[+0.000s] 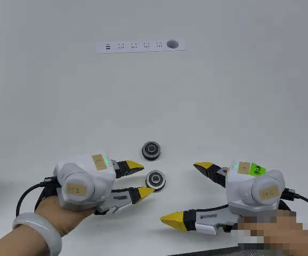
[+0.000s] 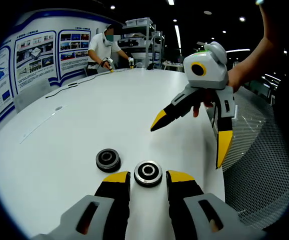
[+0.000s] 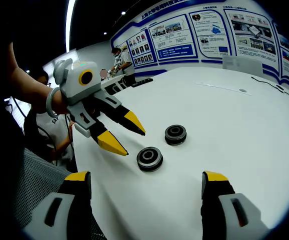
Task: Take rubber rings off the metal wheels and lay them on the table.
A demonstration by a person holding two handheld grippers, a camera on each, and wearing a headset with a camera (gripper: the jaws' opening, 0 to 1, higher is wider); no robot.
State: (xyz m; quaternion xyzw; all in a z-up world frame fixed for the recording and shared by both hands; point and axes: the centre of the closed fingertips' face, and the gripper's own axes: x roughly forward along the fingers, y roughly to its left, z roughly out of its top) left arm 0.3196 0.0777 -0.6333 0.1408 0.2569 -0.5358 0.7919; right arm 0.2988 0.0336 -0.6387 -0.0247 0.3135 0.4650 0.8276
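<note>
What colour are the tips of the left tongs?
The tips are yellow; clearest in the left gripper view.

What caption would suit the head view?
The left gripper, jaws open at the near wheel; right gripper open alongside; far wheel beyond, on white table.

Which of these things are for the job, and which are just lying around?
For the job: near wheel, far wheel, both wearing black rubber rings; left gripper, right gripper, both open.
Just lying about: white power strip at the table's far side.

White table (image 1: 223,106). 2 wheels (image 1: 155,180): black, silver centres. The left tongs (image 1: 146,178) and right tongs (image 1: 179,192): white, black, yellow-tipped.
</note>
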